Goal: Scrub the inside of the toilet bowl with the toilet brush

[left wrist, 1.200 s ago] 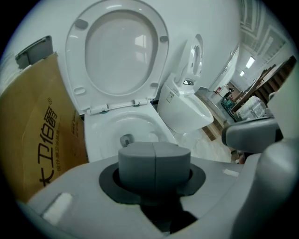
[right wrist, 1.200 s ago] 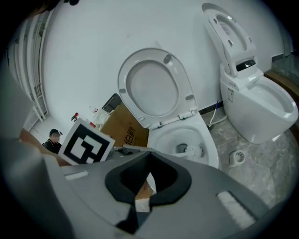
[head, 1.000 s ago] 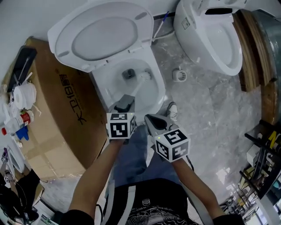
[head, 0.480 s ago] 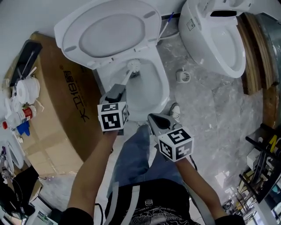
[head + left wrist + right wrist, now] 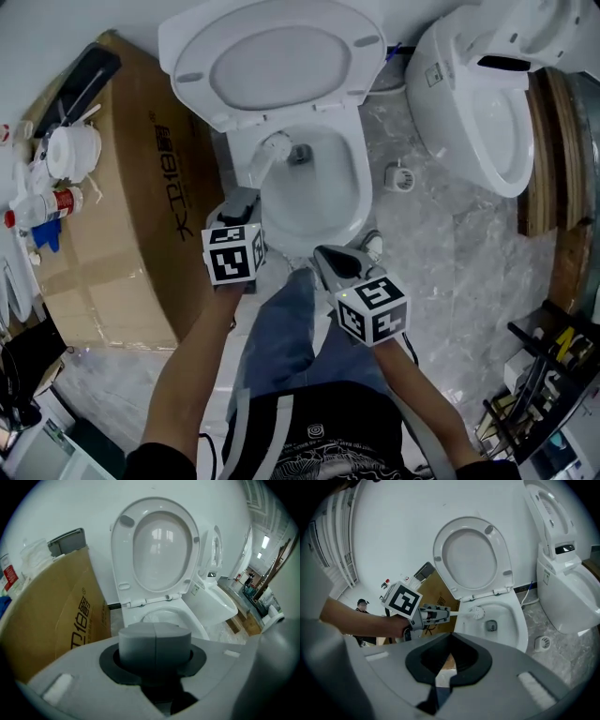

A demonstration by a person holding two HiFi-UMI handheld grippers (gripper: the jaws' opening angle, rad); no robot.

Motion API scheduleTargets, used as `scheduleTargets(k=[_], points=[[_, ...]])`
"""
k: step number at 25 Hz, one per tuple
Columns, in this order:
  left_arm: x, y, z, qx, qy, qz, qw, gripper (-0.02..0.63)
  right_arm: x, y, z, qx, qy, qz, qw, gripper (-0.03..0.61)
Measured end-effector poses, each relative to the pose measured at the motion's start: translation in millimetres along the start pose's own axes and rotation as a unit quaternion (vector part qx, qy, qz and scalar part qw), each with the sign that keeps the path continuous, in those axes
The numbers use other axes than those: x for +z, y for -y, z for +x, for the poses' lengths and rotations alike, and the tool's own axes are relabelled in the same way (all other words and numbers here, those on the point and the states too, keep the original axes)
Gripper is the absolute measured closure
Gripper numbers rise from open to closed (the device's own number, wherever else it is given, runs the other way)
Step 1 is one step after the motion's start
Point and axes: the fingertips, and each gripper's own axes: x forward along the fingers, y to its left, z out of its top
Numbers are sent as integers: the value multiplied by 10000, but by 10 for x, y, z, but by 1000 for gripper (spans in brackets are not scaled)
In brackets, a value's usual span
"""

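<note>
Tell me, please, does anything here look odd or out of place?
Nothing spilled or broken. Odd: a cardboard box with bottles on top crowds the toilet, and a second toilet stands close beside.

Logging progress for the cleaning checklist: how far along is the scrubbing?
Done: the lid is up and the brush is in the bowl. In hand: the left gripper clamps it, bristles at the back-left wall. Left: whether other walls are scrubbed doesn't show; the right gripper hangs open, empty.

At the frame's left, the cardboard box (image 5: 112,216) bears dark print: the numerals 18 among Chinese characters too unclear to read. Cubes on the left gripper (image 5: 244,200) and right gripper (image 5: 323,255) show square black-and-white coded markers.
</note>
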Motion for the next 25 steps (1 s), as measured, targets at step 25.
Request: scheduleTargets(k=[25], points=[[-1278, 701, -498, 522, -538, -1530, 9854, 463, 196, 136, -192, 703, -653, -1119, 9891, 580]])
